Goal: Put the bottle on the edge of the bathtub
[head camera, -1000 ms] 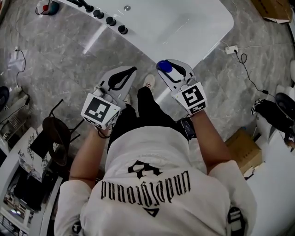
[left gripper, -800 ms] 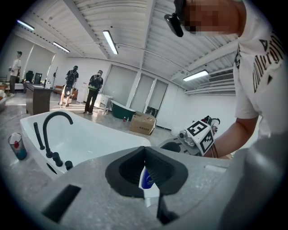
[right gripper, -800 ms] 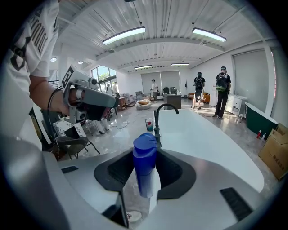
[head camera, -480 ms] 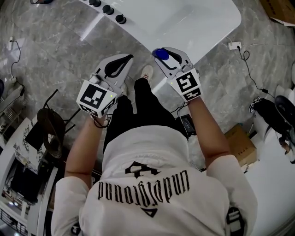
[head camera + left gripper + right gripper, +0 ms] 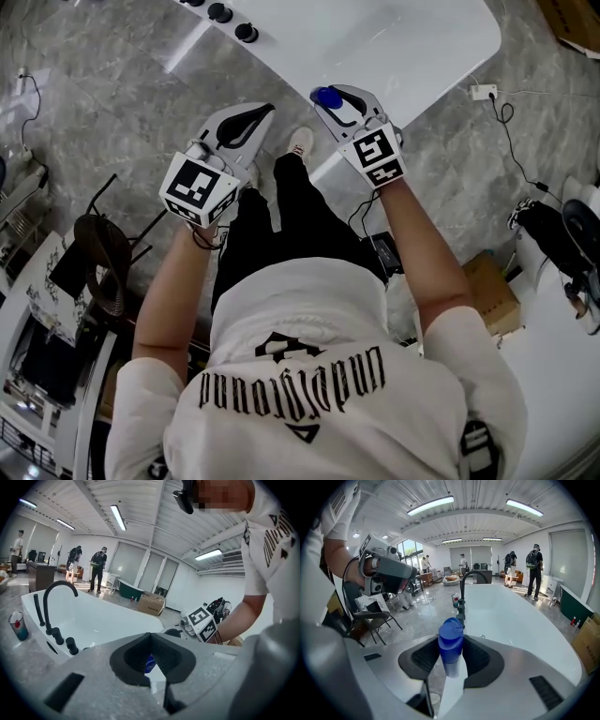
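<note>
Upper centre in the head view, at the bathtub's (image 5: pixel 412 47) near edge, the right gripper (image 5: pixel 342 103) has its fingers clamped round the light, stiff, smooth-looking blue-capped bottle (image 5: pixel 327 97), best held mid-body, while the left gripper's (image 5: pixel 246 127) fingers are closed, empty.

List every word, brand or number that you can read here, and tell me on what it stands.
"Underground", probably, in gothic letters: back of the white T-shirt.
On the bottle, a label: print too small to read.
On the cardboard box: marks too blurred to read.
On the marker cubes: black square patterns, no letters.
</note>
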